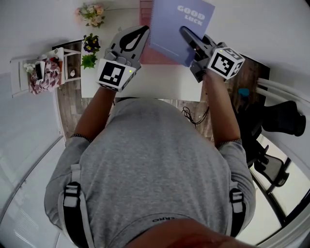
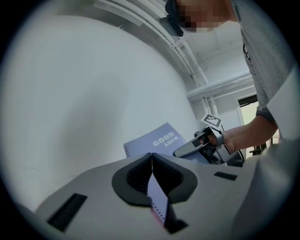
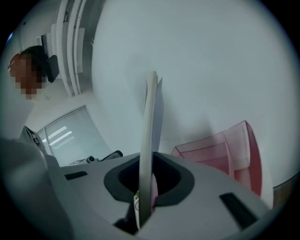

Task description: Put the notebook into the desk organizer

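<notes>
r gripper [image 1: 184, 30] has its jaws closed on the notebook [image 1: 177, 26], a lilac spiral-bound one w/ "good luck" on the cover. it's held up off the white worktop [image 1: 155, 80], tilted. in the r gripper view the notebook [image 3: 152, 108] stands edge-on btwn the jaws, pinched near its lower edge. the pink desk organizer [image 3: 220, 150] sits to the right of it, apart, against the white wall. notebook isn't in the organizer. in the head view it covers most of the organizer [image 1: 144, 10].

l gripper [image 1: 144, 29] is just beside the notebook's spiral edge. its jaws are closed, tips meeting w/ nothing clamped at the tips [image 2: 152, 155]. thru the slit behind them a lilac strip w/ spiral binding shows. beyond the tips: cover [image 2: 154, 140] and r gripper [image 2: 178, 153].
</notes>
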The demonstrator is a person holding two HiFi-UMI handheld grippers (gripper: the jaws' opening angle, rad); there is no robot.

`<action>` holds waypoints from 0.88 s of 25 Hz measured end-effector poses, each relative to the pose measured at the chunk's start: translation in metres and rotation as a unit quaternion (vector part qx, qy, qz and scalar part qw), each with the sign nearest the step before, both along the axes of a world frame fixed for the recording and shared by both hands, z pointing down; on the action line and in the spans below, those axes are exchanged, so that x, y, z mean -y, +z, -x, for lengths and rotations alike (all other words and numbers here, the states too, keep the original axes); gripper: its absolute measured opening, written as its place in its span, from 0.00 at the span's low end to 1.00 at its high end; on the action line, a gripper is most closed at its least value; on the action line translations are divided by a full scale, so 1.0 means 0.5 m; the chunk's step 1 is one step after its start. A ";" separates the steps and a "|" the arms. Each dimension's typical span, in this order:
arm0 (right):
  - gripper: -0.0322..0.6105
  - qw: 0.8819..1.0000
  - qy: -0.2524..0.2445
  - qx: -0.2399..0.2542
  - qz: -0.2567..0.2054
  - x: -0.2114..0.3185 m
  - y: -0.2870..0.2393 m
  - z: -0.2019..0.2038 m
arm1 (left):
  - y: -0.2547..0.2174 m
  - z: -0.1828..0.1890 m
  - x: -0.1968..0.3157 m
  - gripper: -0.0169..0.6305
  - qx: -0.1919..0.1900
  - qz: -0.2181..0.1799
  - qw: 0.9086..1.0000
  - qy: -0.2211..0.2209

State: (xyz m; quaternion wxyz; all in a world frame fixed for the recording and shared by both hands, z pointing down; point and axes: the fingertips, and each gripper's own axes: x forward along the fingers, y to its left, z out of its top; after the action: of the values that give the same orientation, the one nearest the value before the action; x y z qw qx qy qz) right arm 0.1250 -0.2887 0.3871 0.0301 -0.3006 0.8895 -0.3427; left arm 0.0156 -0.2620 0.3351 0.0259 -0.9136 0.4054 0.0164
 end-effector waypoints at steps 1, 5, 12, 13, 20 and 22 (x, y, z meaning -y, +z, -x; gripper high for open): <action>0.11 1.000 -0.002 0.002 0.011 0.006 0.005 0.000 | 0.004 0.002 0.002 0.06 0.001 0.000 1.000 -0.002; 0.11 0.998 -0.020 0.016 0.064 0.023 0.015 0.006 | 0.005 0.005 0.006 0.06 -0.004 0.002 1.000 -0.001; 0.11 0.984 -0.059 0.074 0.148 0.039 0.055 0.029 | 0.009 0.003 0.015 0.06 -0.011 0.006 1.000 0.008; 0.11 0.982 -0.065 0.077 0.157 0.044 0.063 0.035 | 0.009 0.006 0.019 0.06 -0.013 0.006 1.000 0.009; 0.11 0.968 -0.111 0.074 0.213 0.056 0.120 0.054 | 0.009 0.000 0.029 0.06 -0.013 -0.004 1.000 0.012; 0.11 0.966 -0.120 0.061 0.222 0.068 0.143 0.063 | 0.022 0.005 0.037 0.06 -0.007 -0.006 1.000 0.009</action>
State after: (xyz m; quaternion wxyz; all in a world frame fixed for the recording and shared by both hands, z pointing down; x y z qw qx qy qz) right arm 0.0934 -0.3227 0.4585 -0.0242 -0.1696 0.8173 -0.5502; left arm 0.0132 -0.2805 0.3463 0.0284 -0.9170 0.3970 0.0250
